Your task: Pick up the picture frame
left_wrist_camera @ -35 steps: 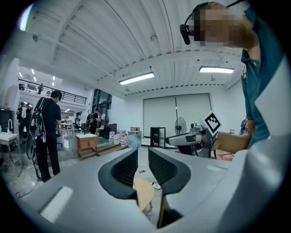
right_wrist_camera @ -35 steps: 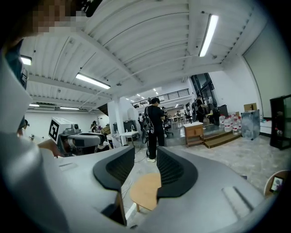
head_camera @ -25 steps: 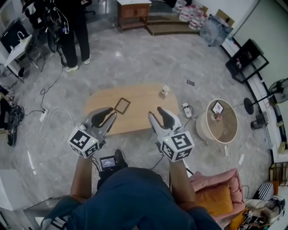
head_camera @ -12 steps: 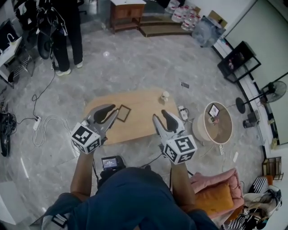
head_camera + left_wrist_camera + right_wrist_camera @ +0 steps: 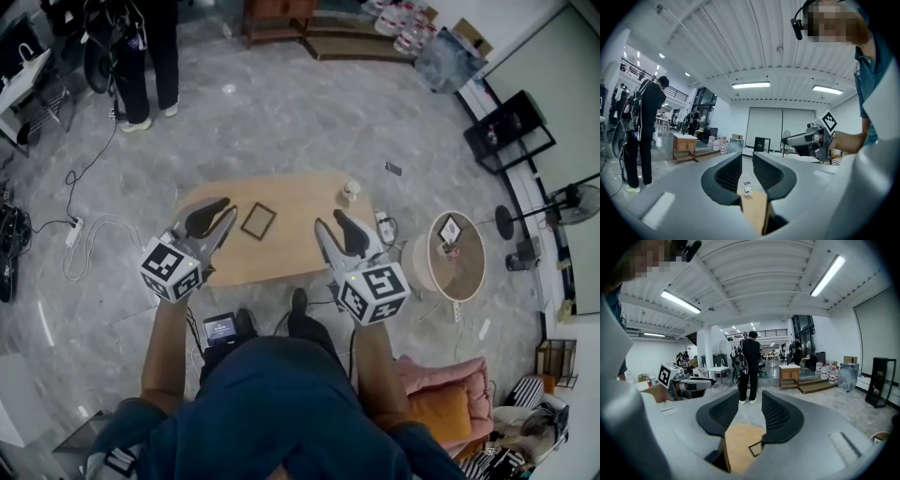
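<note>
A small dark-edged picture frame (image 5: 258,220) lies flat on the low wooden table (image 5: 300,208). In the right gripper view the frame (image 5: 754,449) shows low between the jaws, on the table (image 5: 736,446). My left gripper (image 5: 221,210) hovers just left of the frame, its jaws a narrow gap apart with nothing between them. My right gripper (image 5: 330,225) hangs over the table's right part, open and empty, with the frame off to its left. The left gripper view looks along its jaws (image 5: 746,157) at a white cup (image 5: 747,190) on the table's far end.
The white cup (image 5: 349,192) stands near the table's far right corner. A round side table (image 5: 473,267) with a small picture stands to the right. A person (image 5: 150,47) stands far left. Cables (image 5: 89,246) trail on the floor; cushions (image 5: 450,403) lie at lower right.
Both grippers have moved forward over the table; the left one has come level with the frame, beside it. Their jaws have not changed.
</note>
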A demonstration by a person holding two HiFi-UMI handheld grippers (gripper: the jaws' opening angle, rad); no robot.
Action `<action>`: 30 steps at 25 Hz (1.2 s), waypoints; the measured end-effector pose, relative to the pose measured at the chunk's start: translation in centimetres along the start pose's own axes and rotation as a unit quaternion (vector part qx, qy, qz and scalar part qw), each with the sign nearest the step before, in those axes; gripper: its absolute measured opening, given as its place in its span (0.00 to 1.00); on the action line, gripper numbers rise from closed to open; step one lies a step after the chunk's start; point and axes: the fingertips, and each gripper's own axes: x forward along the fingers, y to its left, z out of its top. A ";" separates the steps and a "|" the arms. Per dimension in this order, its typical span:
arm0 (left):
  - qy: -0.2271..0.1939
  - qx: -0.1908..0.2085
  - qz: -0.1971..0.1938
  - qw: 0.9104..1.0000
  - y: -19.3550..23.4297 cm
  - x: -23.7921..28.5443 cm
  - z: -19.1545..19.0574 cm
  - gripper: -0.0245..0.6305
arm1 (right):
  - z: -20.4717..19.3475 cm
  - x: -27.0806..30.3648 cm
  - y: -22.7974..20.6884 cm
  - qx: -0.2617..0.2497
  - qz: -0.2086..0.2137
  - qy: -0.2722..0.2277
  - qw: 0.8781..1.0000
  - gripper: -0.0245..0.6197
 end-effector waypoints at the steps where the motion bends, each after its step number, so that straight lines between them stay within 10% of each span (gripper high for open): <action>1: 0.006 -0.003 0.007 1.000 0.6 0.3 -0.6 0.15 | -0.4 0.7 -0.3 0.004 0.007 0.004 1.000 0.25; 18: 0.194 -0.095 0.112 0.970 11.2 14.0 -23.3 0.24 | -12.5 11.5 -13.6 0.083 0.095 0.108 0.986 0.25; 30: 0.335 -0.183 0.142 0.913 16.8 16.8 -47.0 0.30 | -22.6 14.9 -16.1 0.104 0.105 0.179 0.973 0.25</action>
